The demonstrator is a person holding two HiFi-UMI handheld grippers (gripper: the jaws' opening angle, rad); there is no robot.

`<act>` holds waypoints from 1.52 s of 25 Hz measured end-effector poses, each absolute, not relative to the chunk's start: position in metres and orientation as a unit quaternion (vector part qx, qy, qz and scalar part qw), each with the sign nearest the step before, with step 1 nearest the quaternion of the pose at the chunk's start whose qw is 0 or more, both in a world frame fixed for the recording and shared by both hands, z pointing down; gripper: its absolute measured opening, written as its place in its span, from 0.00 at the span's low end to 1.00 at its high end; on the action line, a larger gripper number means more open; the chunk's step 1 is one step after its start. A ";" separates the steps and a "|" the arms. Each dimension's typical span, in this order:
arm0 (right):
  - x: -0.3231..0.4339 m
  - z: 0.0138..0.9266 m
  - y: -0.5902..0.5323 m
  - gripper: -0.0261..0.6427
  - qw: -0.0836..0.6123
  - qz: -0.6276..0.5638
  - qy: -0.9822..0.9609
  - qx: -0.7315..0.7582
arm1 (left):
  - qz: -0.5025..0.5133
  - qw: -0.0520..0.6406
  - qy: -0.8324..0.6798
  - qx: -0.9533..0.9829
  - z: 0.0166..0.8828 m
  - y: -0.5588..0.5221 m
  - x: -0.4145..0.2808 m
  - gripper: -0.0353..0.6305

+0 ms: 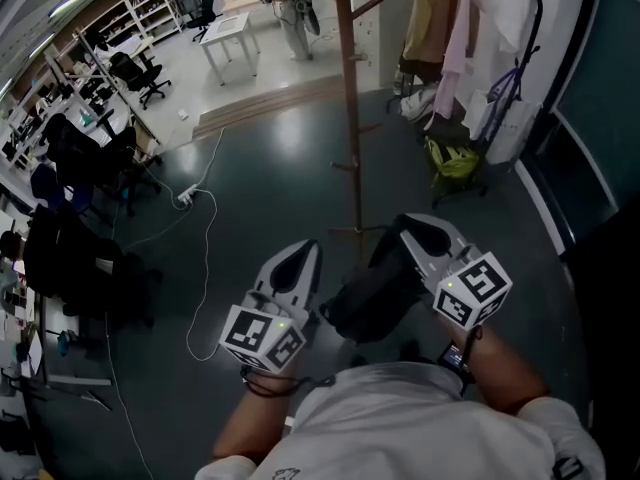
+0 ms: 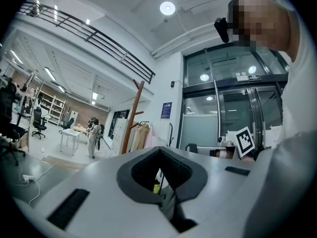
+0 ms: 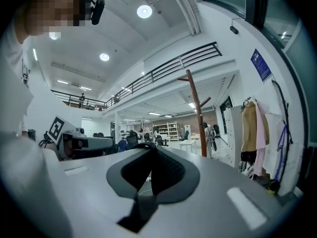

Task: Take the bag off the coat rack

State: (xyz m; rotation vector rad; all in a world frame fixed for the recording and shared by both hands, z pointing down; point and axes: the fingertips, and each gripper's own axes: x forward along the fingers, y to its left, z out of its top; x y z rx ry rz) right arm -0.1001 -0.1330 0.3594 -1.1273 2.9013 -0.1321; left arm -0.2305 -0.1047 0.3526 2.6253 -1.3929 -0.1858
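- While the person is standing over the dark floor (image 1: pixel 270 168), the right gripper (image 1: pixel 420 233) is pinching shut on the black bag (image 1: pixel 372 290). The bag is hanging at that gripper's left side, apart from the coat rack (image 1: pixel 348 118) and near its foot.
- In the right gripper view the jaws are meeting at the tips, with a dark strip running between them.
- The left gripper (image 1: pixel 300 256) is hovering just beside the bag with its jaws closed on nothing. I cannot tell whether it is touching the bag.
- The coat rack is standing upright on the floor, beyond both grippers.
- Clothes (image 1: pixel 445 18) are hanging toward the floor's far right corner, and a yellow-green sack (image 1: pixel 452 158) is lying below them.
- A white cable (image 1: pixel 207 258) is trailing along the floor's left side.
- A white table (image 1: pixel 228 33) is standing at the far edge, and office chairs (image 1: pixel 140 73) are lining the left edge.
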 end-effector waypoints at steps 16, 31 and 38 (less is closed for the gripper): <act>-0.038 0.391 -0.082 0.07 0.007 -0.060 0.929 -0.365 | -0.070 0.088 -0.491 0.864 0.371 -0.048 -0.141 0.05; 0.039 0.438 0.005 0.07 -0.028 -0.053 0.937 -0.343 | -0.066 0.086 -0.525 0.844 0.405 0.039 -0.047 0.05; 0.048 0.449 0.035 0.07 -0.029 -0.048 0.940 -0.337 | -0.061 0.083 -0.541 0.834 0.423 0.057 -0.030 0.05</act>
